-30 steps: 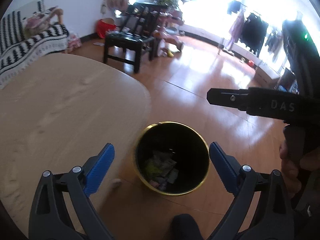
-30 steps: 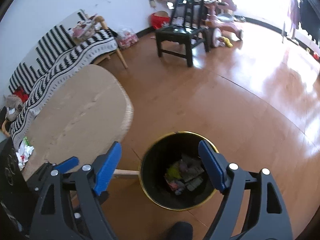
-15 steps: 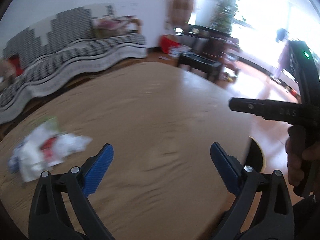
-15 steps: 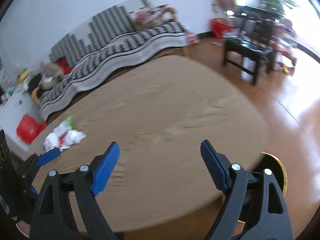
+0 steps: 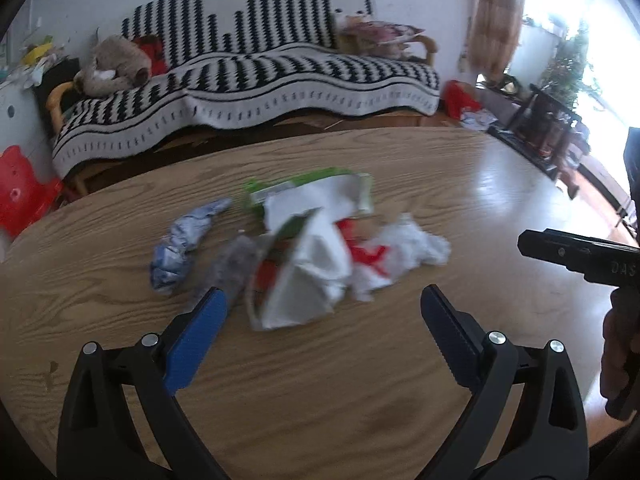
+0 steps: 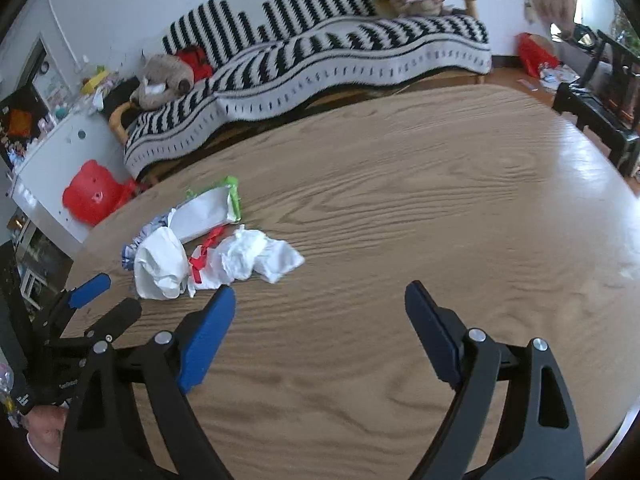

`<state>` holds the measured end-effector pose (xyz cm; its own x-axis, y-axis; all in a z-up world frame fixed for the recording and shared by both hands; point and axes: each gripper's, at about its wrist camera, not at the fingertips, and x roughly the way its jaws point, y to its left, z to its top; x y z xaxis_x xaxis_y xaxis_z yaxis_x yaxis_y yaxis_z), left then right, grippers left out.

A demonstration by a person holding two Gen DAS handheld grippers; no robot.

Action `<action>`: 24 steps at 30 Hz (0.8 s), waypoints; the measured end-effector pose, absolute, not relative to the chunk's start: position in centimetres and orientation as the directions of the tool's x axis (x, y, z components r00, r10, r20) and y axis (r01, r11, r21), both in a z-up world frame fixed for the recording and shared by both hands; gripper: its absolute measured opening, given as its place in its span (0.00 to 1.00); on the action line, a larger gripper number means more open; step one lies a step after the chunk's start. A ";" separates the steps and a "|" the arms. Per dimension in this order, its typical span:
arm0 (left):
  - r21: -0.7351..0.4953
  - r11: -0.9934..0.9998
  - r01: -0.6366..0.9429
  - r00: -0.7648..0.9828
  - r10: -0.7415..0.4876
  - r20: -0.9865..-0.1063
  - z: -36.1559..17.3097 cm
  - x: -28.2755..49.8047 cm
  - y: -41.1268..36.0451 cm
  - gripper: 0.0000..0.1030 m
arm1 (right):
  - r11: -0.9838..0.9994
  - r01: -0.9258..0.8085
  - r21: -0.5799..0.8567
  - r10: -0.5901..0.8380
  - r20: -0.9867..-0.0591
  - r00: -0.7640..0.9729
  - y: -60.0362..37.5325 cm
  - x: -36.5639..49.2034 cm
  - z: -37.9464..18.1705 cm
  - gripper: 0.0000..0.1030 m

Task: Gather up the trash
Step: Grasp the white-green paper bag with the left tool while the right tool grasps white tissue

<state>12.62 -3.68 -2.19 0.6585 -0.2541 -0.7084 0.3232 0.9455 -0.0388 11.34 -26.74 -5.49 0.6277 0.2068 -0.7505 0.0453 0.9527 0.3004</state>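
Note:
A pile of trash lies on the wooden table (image 5: 460, 200): a white crumpled bag (image 5: 308, 280), a green-and-white wrapper (image 5: 320, 188), a white tissue with red scraps (image 5: 404, 252), a blue-white crumpled wrapper (image 5: 180, 244) and a grey wrapper (image 5: 232, 268). My left gripper (image 5: 322, 300) is open and empty, just in front of the white bag. My right gripper (image 6: 318, 296) is open and empty over the table (image 6: 440, 200), to the right of the pile; the tissue (image 6: 256, 258) and the white bag (image 6: 160, 264) lie left of it. The bin is out of view.
A sofa with a black-and-white striped cover (image 5: 260, 64) stands behind the table. A red plastic stool (image 6: 94, 194) and a white cabinet (image 6: 56, 160) are at the left. Dark chairs (image 6: 600, 92) stand at the far right.
Both grippers swung left from above the bin on the floor to the table. The trash pile has come into view in front of the left gripper.

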 end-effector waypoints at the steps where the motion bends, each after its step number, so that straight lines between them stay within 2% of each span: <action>1: -0.035 0.945 0.326 0.657 -0.253 -0.711 -2.4 13.2 -3.6 0.92 | 0.952 0.045 0.304 0.211 -0.754 0.622 -26.5 11.6 -5.9 0.81; 9: -0.042 0.942 0.334 0.640 -0.259 -0.724 -4.2 16.2 -3.9 0.92 | 0.940 0.031 0.340 0.262 -0.777 0.573 -23.3 16.9 -9.0 0.81; 16: -0.035 0.934 0.356 0.626 -0.267 -0.733 -5.3 17.6 -4.7 0.92 | 0.961 -0.017 0.275 0.235 -0.785 0.574 -20.8 19.3 -10.2 0.82; 18: -0.029 0.933 0.359 0.626 -0.263 -0.734 -5.6 17.7 -4.6 0.88 | 0.965 -0.039 0.258 0.233 -0.785 0.574 -20.3 19.6 -10.2 0.81; 20: -0.021 0.932 0.362 0.615 -0.256 -0.746 -5.9 17.8 -4.7 0.70 | 0.970 -0.074 0.230 0.230 -0.787 0.573 -19.5 19.6 -10.2 0.70; 21: -0.014 0.933 0.359 0.606 -0.244 -0.757 -6.2 17.9 -4.7 0.65 | 0.973 -0.092 0.211 0.225 -0.789 0.571 -19.1 19.6 -10.2 0.63; 22: -0.012 0.935 0.355 0.600 -0.238 -0.764 -6.4 17.9 -4.7 0.53 | 0.972 -0.112 0.206 0.233 -0.789 0.569 -18.8 19.4 -10.1 0.50; 24: -0.007 0.939 0.342 0.600 -0.225 -0.767 -6.3 17.8 -4.5 0.51 | 0.960 -0.132 0.248 0.279 -0.790 0.546 -18.7 19.3 -10.1 0.33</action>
<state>17.76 -4.50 -6.32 0.6004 -0.2248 -0.7674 0.3425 0.9395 -0.0072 19.34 -18.67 -10.13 0.5460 0.2793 -0.7898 -0.1323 0.9597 0.2479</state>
